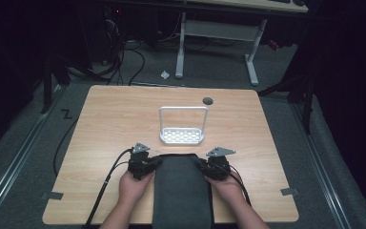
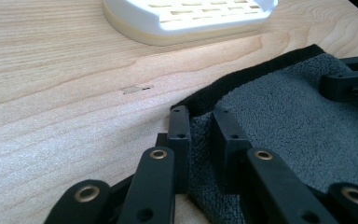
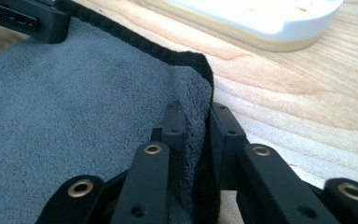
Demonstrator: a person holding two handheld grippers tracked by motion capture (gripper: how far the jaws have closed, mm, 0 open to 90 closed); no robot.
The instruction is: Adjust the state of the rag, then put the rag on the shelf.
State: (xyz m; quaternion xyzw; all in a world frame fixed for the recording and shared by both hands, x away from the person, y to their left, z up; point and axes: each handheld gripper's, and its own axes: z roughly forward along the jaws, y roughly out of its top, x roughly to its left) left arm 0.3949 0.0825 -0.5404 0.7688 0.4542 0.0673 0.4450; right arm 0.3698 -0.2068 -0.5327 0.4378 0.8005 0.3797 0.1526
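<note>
A dark grey towel point(image 1: 183, 191) lies flat on the near half of the wooden table point(image 1: 105, 119), running off its near edge, just short of a white rack point(image 1: 182, 136) with a tall wire handle. The left gripper point(image 2: 204, 123) pinches the towel's far left corner between nearly closed jaws; the right gripper point(image 3: 196, 119) pinches the far right corner likewise, a fold of cloth bunched between its pads.

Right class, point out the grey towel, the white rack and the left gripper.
grey towel point(image 1: 183, 191): high view, middle of the cloth.
white rack point(image 1: 181, 136): high view, slotted base.
left gripper point(image 2: 200, 122): left gripper view, between its fingertips.
</note>
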